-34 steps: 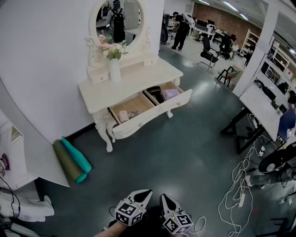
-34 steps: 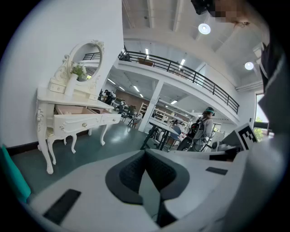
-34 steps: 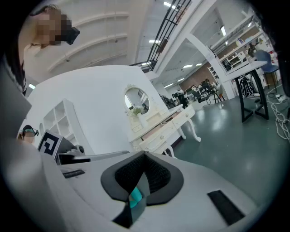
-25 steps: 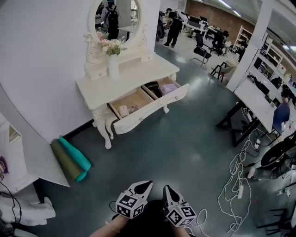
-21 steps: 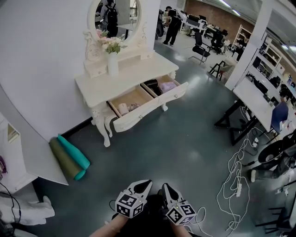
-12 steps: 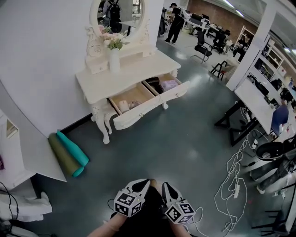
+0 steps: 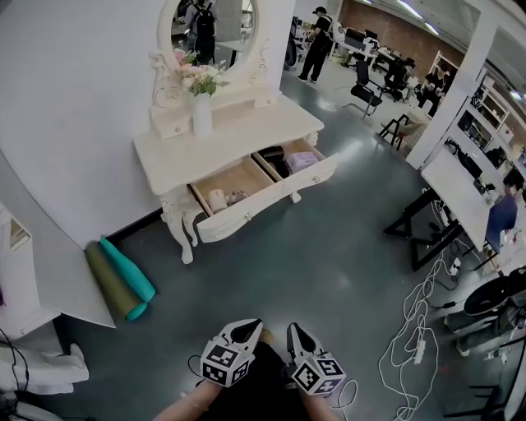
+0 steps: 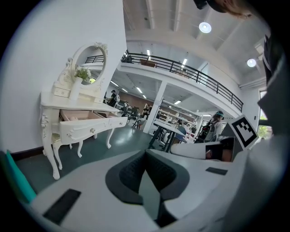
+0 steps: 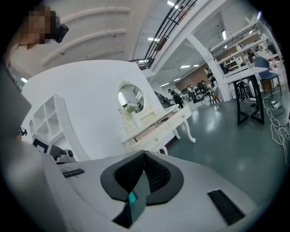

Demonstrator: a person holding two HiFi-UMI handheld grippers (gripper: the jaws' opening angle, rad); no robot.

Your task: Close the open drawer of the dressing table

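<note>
At the left, by the foot of the curved white wall, two rolled mats [image 7: 122, 279] lie side by side on the smooth grey-green floor, one olive and one teal. To their right stands the dressing table [image 7: 234, 140], cream-white with carved, curved legs and an oval mirror [image 7: 215, 23] in a scrolled frame. A slim white vase [image 7: 201, 115] of pale flowers stands near the back left corner of its counter. Both drawers stand pulled out from the counter's front edge. The left drawer [image 7: 242, 215] shows a bare wood floor with a pale roll and some small things inside. The right drawer [image 7: 316, 174] holds something dark and a lilac cloth, and each scalloped front carries small round knobs. You hold both grippers low at the bottom of the head view, well apart from the table and touching nothing. The left gripper [image 7: 247, 330] has its ribbed black jaws brought together at the tips, with nothing between them. The right gripper [image 7: 294, 333] has its jaws tip to tip and is equally empty. Each cube bears square black-and-white markers, with no readable writing. Further right, white cables [image 7: 417, 333] loop across the floor below a black-framed desk [image 7: 427, 226].
</note>
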